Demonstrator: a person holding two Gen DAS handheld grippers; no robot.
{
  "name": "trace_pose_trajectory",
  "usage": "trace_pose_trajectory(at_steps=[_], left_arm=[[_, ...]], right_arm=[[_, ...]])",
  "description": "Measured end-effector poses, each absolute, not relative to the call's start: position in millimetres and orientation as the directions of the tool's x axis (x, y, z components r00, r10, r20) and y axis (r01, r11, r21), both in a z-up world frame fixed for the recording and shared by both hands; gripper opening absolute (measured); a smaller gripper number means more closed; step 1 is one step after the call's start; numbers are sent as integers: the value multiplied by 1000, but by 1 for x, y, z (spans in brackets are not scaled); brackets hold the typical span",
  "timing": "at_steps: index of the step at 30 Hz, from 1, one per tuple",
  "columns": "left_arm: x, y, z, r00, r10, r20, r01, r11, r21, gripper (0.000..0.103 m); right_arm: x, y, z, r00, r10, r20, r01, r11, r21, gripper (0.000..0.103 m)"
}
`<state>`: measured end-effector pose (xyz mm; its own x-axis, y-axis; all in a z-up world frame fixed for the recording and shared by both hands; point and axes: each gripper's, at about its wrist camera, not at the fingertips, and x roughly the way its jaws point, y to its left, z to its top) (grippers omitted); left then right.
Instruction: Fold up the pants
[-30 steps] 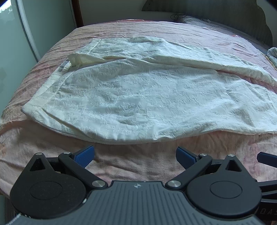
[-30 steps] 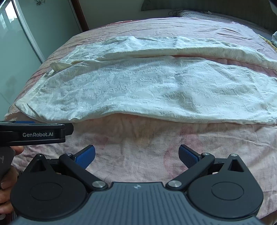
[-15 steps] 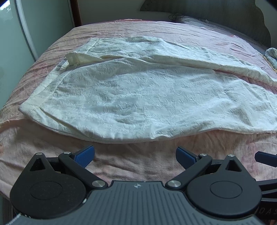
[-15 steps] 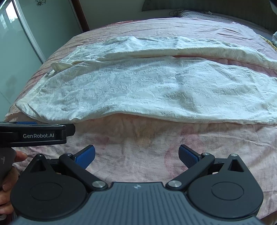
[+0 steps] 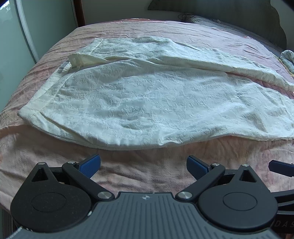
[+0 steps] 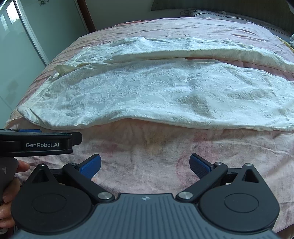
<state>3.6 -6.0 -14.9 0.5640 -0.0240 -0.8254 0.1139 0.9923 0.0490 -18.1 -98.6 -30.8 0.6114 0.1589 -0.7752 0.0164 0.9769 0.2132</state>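
White lace-patterned pants (image 5: 147, 103) lie spread flat on a pink bed, waistband at the left, two legs running to the right; they also show in the right wrist view (image 6: 156, 92). My left gripper (image 5: 143, 165) is open and empty, just short of the near edge of the near leg. My right gripper (image 6: 145, 164) is open and empty over bare bedspread, a little further back from the pants. The left gripper's body (image 6: 36, 142) shows at the left of the right wrist view.
The pink bedspread (image 5: 128, 171) covers the whole bed. A glass sliding door (image 6: 16, 46) stands on the left. A dark headboard (image 5: 220, 9) and a pillow edge are at the back. A small patterned cloth (image 5: 288, 57) lies at the far right.
Both grippers have crept slightly forward toward the pants. The jaws stay open and the pants have not moved.
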Motion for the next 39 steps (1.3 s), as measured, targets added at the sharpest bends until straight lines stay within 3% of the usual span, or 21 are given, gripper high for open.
trace_pose_trajectory(at_steps=[18, 27, 33, 39], left_arm=[[8, -3, -14, 558, -39, -829, 125, 991, 37, 100], [15, 8, 6, 618, -51, -784, 151, 987, 55, 100], [49, 34, 17, 599, -84, -796, 115, 993, -18, 99], [85, 54, 27, 605, -63, -794, 49, 998, -42, 99]], right_arm=[[-14, -106, -19, 620, 215, -754, -26, 967, 255, 103], [11, -114, 15, 712, 300, -635, -146, 948, 284, 103], [57, -110, 30, 724, 357, -590, -341, 929, 144, 103], [162, -109, 50, 778, 386, -497, -454, 891, -19, 103]])
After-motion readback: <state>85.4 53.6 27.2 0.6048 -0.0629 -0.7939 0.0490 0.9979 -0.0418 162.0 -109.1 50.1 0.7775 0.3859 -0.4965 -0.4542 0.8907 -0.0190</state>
